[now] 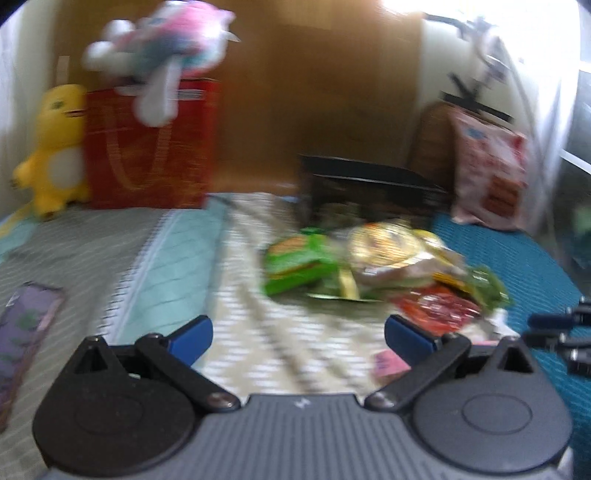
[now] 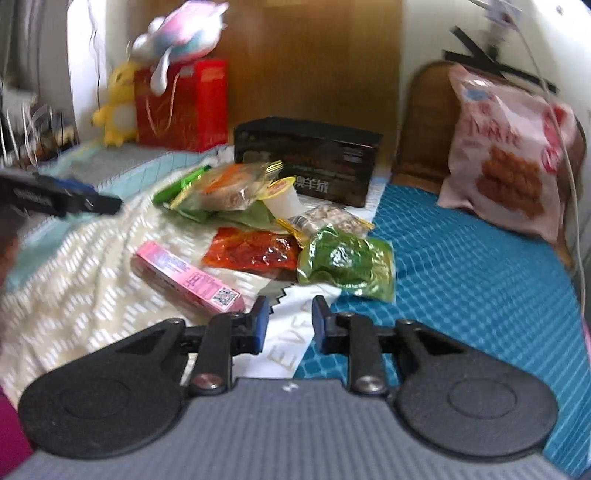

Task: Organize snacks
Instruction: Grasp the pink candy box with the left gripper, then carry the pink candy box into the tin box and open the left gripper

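On the bed [image 2: 480, 280], a heap of snack packets lies across a cream knitted blanket [image 2: 74, 266], just in front of a black box [image 2: 325, 155]. The heap holds a green foil packet [image 2: 347, 264] nearest the right hand-held gripper [image 2: 290, 325], a red chili-snack packet [image 2: 255, 253] touching it on the left, a small jelly cup [image 2: 282, 197], a clear bag of nuts [image 2: 332, 218] and a wrapped round cake [image 2: 231, 188]. A pink box [image 2: 184, 277] lies apart from the heap on the blanket. A large pink snack bag [image 2: 513, 162] leans against the headboard, well apart from the others.

The right hand-held gripper has its blue pads narrowed to a small gap; a white strip with grey lettering [image 2: 291, 347] sits between them, though whether the pads press on it cannot be told. The left hand-held gripper [image 1: 297, 338] is spread wide, with nothing between its fingers, pointing at the heap.

At the back stand a red gift bag [image 2: 184, 103], a yellow plush [image 2: 116, 107] and a pink plush [image 2: 184, 31].
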Tool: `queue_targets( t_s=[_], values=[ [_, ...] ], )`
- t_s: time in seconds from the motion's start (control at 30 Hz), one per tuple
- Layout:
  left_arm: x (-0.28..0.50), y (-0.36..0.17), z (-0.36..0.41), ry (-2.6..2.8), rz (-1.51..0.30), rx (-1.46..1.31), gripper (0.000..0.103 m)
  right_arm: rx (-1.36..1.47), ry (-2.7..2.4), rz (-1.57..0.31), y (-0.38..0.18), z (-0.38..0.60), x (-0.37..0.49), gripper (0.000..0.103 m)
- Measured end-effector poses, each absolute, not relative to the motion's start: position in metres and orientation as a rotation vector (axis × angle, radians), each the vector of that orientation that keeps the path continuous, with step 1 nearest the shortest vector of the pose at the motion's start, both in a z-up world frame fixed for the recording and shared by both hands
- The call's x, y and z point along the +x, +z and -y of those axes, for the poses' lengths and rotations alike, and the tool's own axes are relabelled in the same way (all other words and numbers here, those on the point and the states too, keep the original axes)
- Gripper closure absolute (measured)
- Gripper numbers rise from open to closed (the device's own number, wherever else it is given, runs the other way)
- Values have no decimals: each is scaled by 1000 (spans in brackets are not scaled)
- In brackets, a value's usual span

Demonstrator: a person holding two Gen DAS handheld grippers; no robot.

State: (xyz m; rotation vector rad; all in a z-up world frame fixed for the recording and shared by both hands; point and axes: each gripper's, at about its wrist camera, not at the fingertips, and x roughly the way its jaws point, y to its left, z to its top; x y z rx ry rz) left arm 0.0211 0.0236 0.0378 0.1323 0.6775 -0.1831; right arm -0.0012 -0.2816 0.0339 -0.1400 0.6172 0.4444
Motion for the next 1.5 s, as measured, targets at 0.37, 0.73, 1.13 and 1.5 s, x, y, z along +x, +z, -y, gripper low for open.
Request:
queue_targets(
  t_s=[0.37, 0.73, 1.13, 1.5],
  values=[
    [60, -1, 2, -382, -900, -45, 23, -132, 550, -654, 5, 256, -18, 69],
    [47, -9, 27, -483, -950, -133, 47, -79, 576, -644, 17, 246, 0, 70],
    [117, 88, 51, -461, -669, -72, 46, -138, 480, -459, 85, 241, 121, 70],
    [245, 58, 67, -390, -746, -77, 48, -173, 417, -541, 45, 230, 215, 67]
  ],
)
